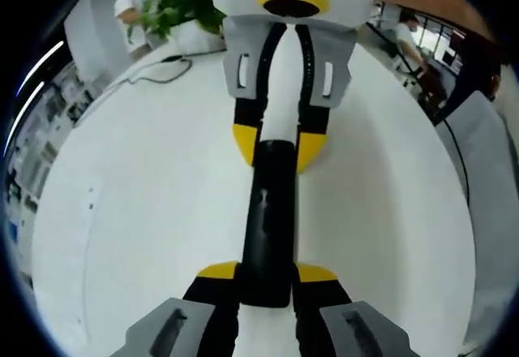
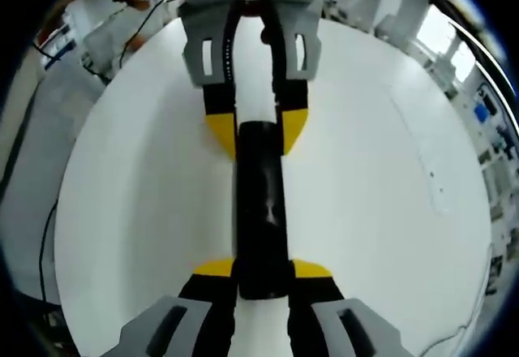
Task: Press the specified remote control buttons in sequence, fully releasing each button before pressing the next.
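Observation:
A long black remote control hangs lengthwise above the white table, held at both ends. In the left gripper view my left gripper is shut on its near end, yellow-tipped jaws pressed to its sides. From the top of that view my right gripper comes in and is shut on the far end. The right gripper view shows the same hold mirrored: the right gripper clamps the near end of the remote and the left gripper clamps the far end. No buttons can be made out.
A potted green plant and a dark cable sit at the table's far edge in the left gripper view. A person stands behind the plant, and another person is at the right. Office desks surround the table.

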Available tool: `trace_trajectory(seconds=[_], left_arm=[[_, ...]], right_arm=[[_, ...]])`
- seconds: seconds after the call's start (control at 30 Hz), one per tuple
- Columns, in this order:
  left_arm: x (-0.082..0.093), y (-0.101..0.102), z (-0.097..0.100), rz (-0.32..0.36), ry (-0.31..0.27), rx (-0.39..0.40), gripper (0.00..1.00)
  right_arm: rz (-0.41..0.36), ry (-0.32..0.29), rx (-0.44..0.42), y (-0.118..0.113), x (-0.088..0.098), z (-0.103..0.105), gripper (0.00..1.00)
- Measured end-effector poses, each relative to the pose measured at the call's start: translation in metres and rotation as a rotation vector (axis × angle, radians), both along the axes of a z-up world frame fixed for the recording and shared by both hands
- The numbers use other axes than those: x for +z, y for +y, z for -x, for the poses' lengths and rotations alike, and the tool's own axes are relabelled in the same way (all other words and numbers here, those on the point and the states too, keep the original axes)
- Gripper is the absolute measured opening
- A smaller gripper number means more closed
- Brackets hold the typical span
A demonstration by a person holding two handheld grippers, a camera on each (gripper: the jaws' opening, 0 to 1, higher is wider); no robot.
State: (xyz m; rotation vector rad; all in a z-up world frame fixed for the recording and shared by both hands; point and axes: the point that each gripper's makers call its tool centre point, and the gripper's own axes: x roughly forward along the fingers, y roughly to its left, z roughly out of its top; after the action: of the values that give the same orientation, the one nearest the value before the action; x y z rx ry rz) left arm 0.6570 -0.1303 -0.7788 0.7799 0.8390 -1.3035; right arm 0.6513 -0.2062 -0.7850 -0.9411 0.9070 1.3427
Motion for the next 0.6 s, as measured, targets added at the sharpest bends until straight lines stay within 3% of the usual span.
trace_trajectory(seconds=[0.6], left_arm=[[0.019,-0.005,0.032,-0.006,-0.006,-0.009,0.24]], right_arm=[[-0.009,-0.015,0.007,-0.003,0.02,0.029,0.21]])
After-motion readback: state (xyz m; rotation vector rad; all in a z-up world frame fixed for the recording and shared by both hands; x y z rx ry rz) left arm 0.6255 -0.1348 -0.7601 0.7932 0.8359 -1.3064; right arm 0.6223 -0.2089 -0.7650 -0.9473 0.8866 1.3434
